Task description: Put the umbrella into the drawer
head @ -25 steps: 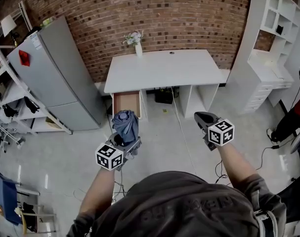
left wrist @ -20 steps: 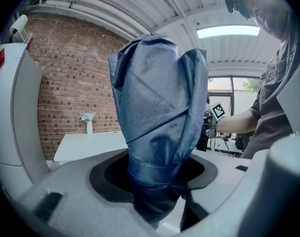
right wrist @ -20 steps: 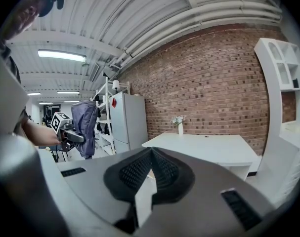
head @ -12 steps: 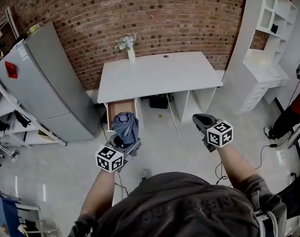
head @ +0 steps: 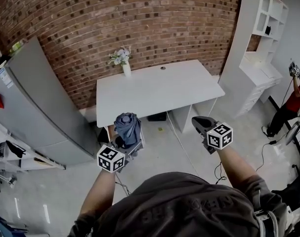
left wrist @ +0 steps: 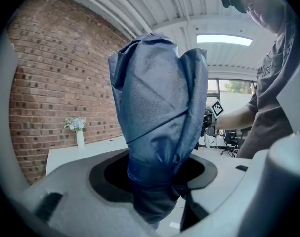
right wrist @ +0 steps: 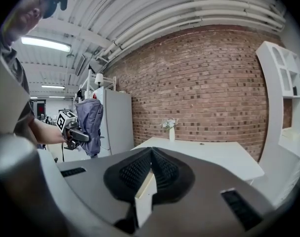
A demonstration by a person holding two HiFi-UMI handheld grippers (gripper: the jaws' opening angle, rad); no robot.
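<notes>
A white desk (head: 159, 90) with a flower vase (head: 126, 68) faces you. Your left gripper (head: 125, 142) clamps the folded blue umbrella (head: 128, 127) upright; your right gripper (head: 201, 124) is closed and empty.

Red brick wall (head: 140, 19), white desk (head: 159, 90) w/ flower vase (head: 126, 68), grey fridge (head: 36, 102), white shelving (head: 261, 38)

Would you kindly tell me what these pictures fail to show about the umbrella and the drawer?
Drawer's inside: head view, hidden behind the umbrella and left gripper; neither gripper view shows it.
Umbrella's handle: left gripper view, sunk below the jaws; head view, covered by that gripper.
</notes>
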